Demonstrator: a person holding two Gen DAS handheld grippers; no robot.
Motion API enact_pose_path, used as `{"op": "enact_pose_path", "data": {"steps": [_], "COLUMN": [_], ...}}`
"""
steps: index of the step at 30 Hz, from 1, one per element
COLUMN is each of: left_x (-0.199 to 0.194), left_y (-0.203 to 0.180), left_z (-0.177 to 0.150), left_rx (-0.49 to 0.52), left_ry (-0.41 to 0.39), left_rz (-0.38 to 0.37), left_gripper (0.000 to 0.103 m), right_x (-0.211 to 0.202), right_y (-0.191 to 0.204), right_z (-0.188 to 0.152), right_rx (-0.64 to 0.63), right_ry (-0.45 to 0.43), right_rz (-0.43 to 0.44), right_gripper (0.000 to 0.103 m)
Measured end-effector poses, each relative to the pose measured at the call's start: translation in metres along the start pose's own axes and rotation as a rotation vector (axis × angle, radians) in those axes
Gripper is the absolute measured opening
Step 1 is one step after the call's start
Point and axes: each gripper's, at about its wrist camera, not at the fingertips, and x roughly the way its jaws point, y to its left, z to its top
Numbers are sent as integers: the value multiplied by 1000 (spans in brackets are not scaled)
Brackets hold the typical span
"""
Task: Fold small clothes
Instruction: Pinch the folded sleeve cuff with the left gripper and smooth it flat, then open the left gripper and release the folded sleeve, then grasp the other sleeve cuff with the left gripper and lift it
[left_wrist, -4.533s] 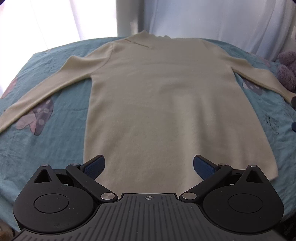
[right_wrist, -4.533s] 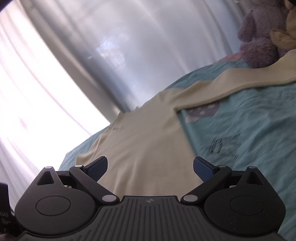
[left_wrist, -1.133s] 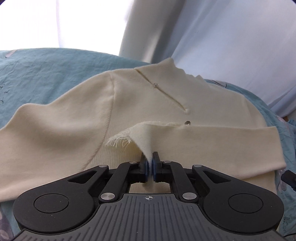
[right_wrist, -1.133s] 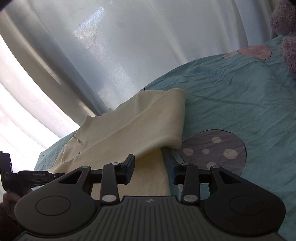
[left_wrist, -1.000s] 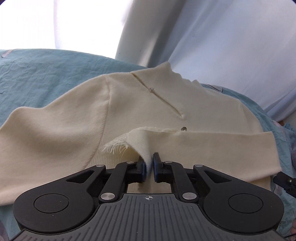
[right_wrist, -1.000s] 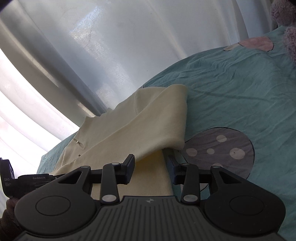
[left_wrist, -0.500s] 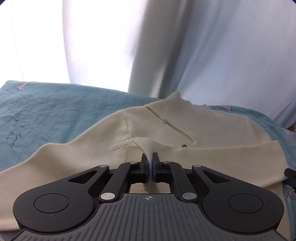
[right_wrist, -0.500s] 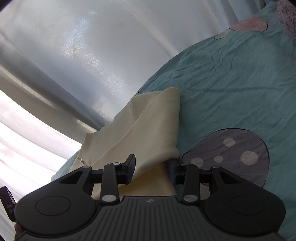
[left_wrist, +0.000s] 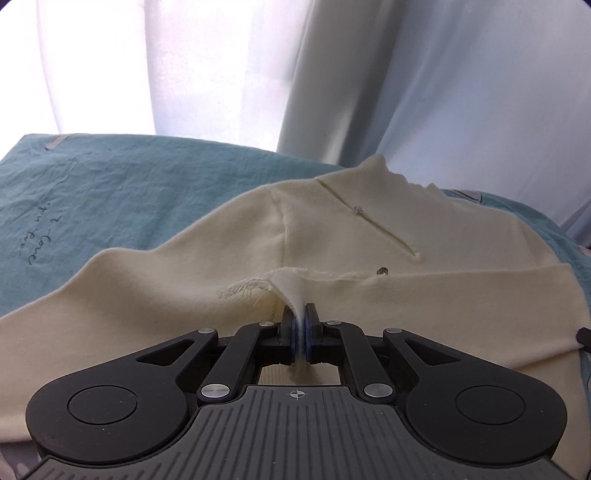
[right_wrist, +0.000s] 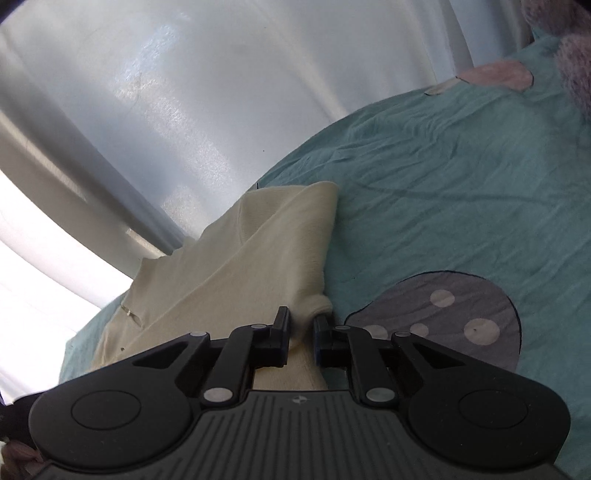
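So the cream sweater (left_wrist: 369, 266) is lying on the bed (left_wrist: 110, 206), up near the far edge by the curtains (left_wrist: 443, 110), already doubled over with its hem brought up close to the collar. The left gripper (left_wrist: 300, 334) has its jaws pressed together on a pinch of the frayed hem edge (left_wrist: 243, 291), lifting a little tent of fabric. My guess is that's so the top layer can be steered and lined up without dragging the layer under it.

Over on the other side, the right gripper (right_wrist: 300, 334) is at the folded corner of the sweater, just beside the grey spotted patch (right_wrist: 443, 317) on the sheet. Its jaws are closing, with the bunched fold between them, though I can't tell if both pads are pressing on it. Having both corners held makes sense: the fold would move as one straight edge instead of twisting.
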Motion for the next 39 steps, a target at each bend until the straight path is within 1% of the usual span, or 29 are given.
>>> {"op": "enact_pose_path", "data": {"steps": [2, 4, 6, 7, 8, 9, 10, 12, 13, 16, 17, 18, 19, 22, 25, 26, 27, 28, 29, 30, 31, 32, 33, 34, 35, 36, 37, 39], "left_x": [1, -1, -9, -16, -22, -27, -31, -33, -31, -14, -5, 1, 2, 4, -3, -8, -16, -26, -36, -47, -57, -63, -71, -77, -83, -89, -95, -103], "left_y": [2, 7, 13, 14, 13, 12, 9, -2, -9, -28, -31, -31, -31, -28, -19, -14, -7, 4, 16, 36, 55, 74, 98, 120, 141, 162, 180, 208], "left_z": [-1, -2, -3, -3, -4, -4, -4, -5, -6, -12, -15, -18, -18, -16, -17, -18, -21, -26, -32, -40, -48, -57, -66, -75, -84, -93, -102, -116], "left_rx": [-1, -13, -23, -19, -15, -14, -14, -6, 8, 56, 58, 54, 56, 40, -13, -34, -63, -104, -155, -229, -300, -364, -450, -529, -605, -686, -758, -899], "left_ry": [11, 10, 3, -11, -27, -45, -56, -69, -68, -21, 1, 11, -19, -26, -24, -24, -28, -44, -66, -88, -97, -96, -88, -85, -88, -92, -110, -136], "left_rz": [50, 92, 122, 131, 135, 131, 118, 83, 68, 47, 48, 64, 73, 85, 81, 77, 79, 87, 92, 97, 104, 115, 135, 151, 159, 164, 151, 98], "left_gripper": [9, 15, 15, 15, 15, 18, 26, 36, 38, 38, 38, 38, 37, 37, 35, 36, 46, 62, 70, 82, 82, 82, 77, 72, 70, 66, 52, 45], "right_x": [2, 1, -7, -13, -21, -27, -31, -30, -25, -2, 9, 20, 31, 39, 41, 40, 39, 35, 28, 20, 6, -7, -16, -27, -34, -41, -46, -50], "right_y": [10, 17, 20, 22, 25, 28, 34, 49, 57, 78, 82, 84, 84, 88, 88, 88, 88, 88, 87, 86, 84, 81, 79, 76, 74, 73, 71, 68], "right_z": [-1, -3, -2, -2, -1, 0, 1, 3, 2, -8, -12, -16, -20, -29, -29, -29, -27, -26, -25, -25, -28, -32, -36, -42, -47, -53, -57, -64], "right_rx": [-72, -125, -139, -156, -183, -209, -242, -306, -340, -445, -471, -490, -507, -591, -603, -601, -595, -576, -546, -516, -485, -461, -445, -432, -425, -420, -413, -390], "right_ry": [1, 9, 4, -11, -37, -62, -90, -109, -107, -88, -70, -46, -25, -68, -77, -73, -61, -38, -21, -19, -28, -36, -40, -43, -43, -40, -37, -32], "right_rz": [-52, -96, -108, -113, -128, -144, -154, -150, -146, -137, -150, -169, -189, -223, -228, -223, -222, -220, -207, -181, -139, -110, -92, -72, -62, -58, -54, -58], "right_gripper": [12, 14, 24, 28, 30, 30, 30, 30, 30, 30, 29, 29, 27, 25, 25, 25, 26, 26, 27, 29, 31, 37, 44, 47, 50, 50, 50, 50]}}
